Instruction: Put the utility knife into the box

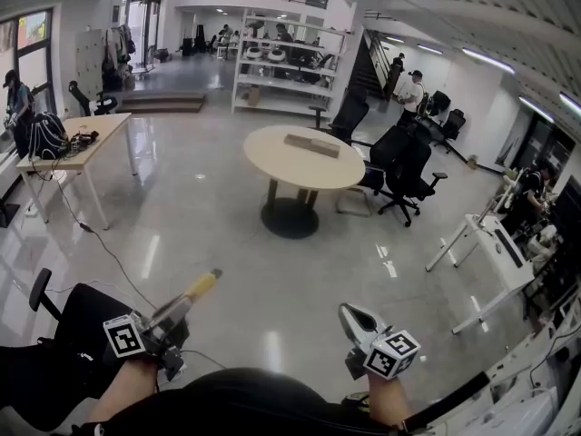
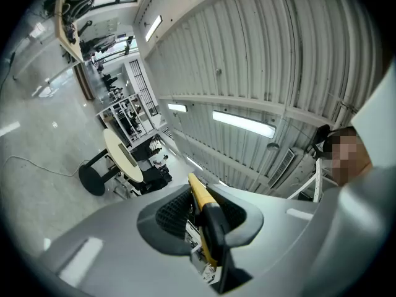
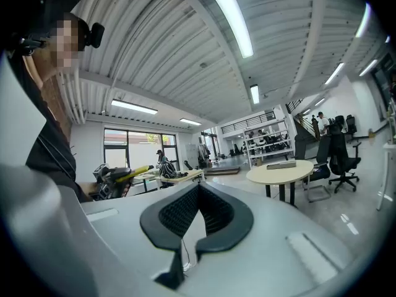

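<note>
My left gripper [image 1: 182, 309] is shut on a yellow and black utility knife [image 1: 201, 286], whose yellow end points up and to the right over the floor. In the left gripper view the knife [image 2: 197, 192] stands on edge between the black pads [image 2: 170, 215]. My right gripper [image 1: 356, 320] hangs at the lower right, shut, with nothing in it; its tips [image 3: 197, 187] meet. A flat grey box [image 1: 311, 145] lies on the round beige table [image 1: 272, 166] far ahead. The right gripper view shows the box [image 3: 289, 164] and the knife [image 3: 133, 172] too.
Black office chairs [image 1: 404, 166] stand right of the round table. A desk [image 1: 82, 139] with bags is at the left and white desks [image 1: 495, 248] at the right. A cable [image 1: 100, 243] runs over the glossy floor. People stand near the far shelves [image 1: 286, 66].
</note>
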### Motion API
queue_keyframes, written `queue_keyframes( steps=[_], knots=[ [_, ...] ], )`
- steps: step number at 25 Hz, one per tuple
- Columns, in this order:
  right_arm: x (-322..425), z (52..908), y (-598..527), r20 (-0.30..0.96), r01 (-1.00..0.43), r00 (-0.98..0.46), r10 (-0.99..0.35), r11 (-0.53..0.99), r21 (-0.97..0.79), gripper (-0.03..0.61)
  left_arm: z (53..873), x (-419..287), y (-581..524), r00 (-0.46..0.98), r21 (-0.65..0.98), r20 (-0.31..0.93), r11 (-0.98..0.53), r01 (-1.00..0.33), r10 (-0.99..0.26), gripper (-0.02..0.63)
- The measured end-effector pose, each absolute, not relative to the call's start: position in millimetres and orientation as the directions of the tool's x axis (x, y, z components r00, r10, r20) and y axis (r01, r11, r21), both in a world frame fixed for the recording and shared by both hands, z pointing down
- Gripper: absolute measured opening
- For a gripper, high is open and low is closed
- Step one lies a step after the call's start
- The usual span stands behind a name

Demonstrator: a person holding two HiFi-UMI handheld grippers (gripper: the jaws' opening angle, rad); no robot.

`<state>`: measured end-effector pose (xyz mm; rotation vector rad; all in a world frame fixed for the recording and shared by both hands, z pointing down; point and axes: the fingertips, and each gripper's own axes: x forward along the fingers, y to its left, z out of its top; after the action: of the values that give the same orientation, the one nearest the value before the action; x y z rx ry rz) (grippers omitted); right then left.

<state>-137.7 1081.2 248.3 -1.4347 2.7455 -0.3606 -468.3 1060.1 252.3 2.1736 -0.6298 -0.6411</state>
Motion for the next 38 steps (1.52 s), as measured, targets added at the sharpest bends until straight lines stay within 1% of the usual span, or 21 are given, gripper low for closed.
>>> queue_keyframes(
  steps=[5,12,15,18,22,26,30,35,38],
  knots=[
    [-129.9,246.2,1080.6,0.055,-0.792,-0.586,-0.808,0.557,-0.251,0.014,250.9,-460.8,1064.3,0.747,0.772,-0.234,-0.586,-0.246,-0.622,0.074],
    [-114.6,243.6,1078.4,0.058,-0.771,-0.624,-0.779,0.602,-0.208,0.014,250.7,-439.8,1076.8,0.736,0.772,-0.224,-0.577,-0.267,-0.639,0.074],
    [-108.0,237.3,1074.8,0.054,-0.759,-0.642,-0.765,0.624,-0.186,0.014,250.1,-430.3,1084.4,0.732,0.757,-0.211,-0.582,-0.297,-0.648,0.074],
    [-102.4,231.0,1073.0,0.052,-0.741,-0.665,-0.745,0.650,-0.167,0.014,253.1,-416.8,1096.6,0.719,0.792,-0.212,-0.548,-0.271,-0.662,0.074],
    [-96.4,230.5,1073.5,0.045,-0.712,-0.697,-0.716,0.684,-0.159,0.014,256.1,-403.2,1106.0,0.706,0.780,-0.202,-0.547,-0.303,-0.679,0.074],
    [-90.4,236.9,1077.8,0.061,-0.694,-0.718,-0.694,0.704,-0.151,0.014,263.0,-386.2,1113.0,0.700,0.808,-0.197,-0.518,-0.280,-0.686,0.074],
    [-81.5,249.0,1074.1,0.077,-0.702,-0.709,-0.701,0.692,-0.172,0.014,264.5,-381.7,1104.9,0.712,0.768,-0.167,-0.543,-0.340,-0.682,0.072],
    [-80.6,258.8,1056.0,0.095,-0.732,-0.678,-0.729,0.656,-0.185,0.014,272.8,-384.9,1072.1,0.734,0.784,-0.175,-0.544,-0.299,-0.656,0.074],
    [-88.4,258.0,1033.5,0.103,-0.757,-0.650,-0.753,0.631,-0.170,0.014,276.9,-389.5,1040.5,0.756,0.794,-0.196,-0.553,-0.251,-0.624,0.074]
  ],
)
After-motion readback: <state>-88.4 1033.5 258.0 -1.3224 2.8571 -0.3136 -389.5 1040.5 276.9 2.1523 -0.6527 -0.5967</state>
